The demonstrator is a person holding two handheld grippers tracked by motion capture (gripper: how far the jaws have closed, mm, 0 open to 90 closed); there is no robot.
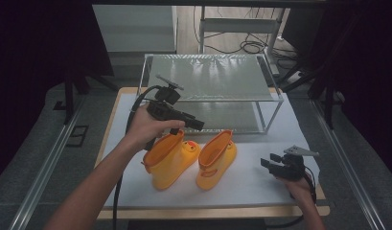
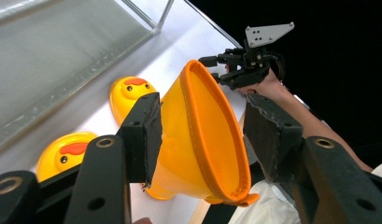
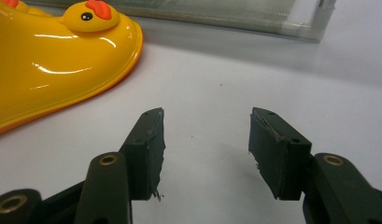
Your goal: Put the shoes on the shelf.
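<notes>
Yellow rubber boots with duck faces on their toes stand side by side on the white-covered desk (image 1: 260,184), in front of a clear two-shelf rack (image 1: 213,79). The left boot (image 1: 168,160) sits at about seven o'clock from the rack's middle, the right boot (image 1: 216,159) just beside it at about three o'clock.

The person's left forearm comes in from the bottom left and slants up toward one o'clock, the hand (image 1: 145,125) wrapped around the left tongs (image 1: 199,125), which point level toward three o'clock above the left boot's orange-rimmed opening. In the left gripper view that rim (image 2: 212,140) lies between the spread jaws, one pad close against the boot's outer wall, the other standing apart from it; no grip shows.

The right hand (image 1: 299,187) rests low at the desk's right edge, holding the right tongs (image 1: 266,160) aimed toward nine o'clock at the right boot, jaws apart over bare desk.
</notes>
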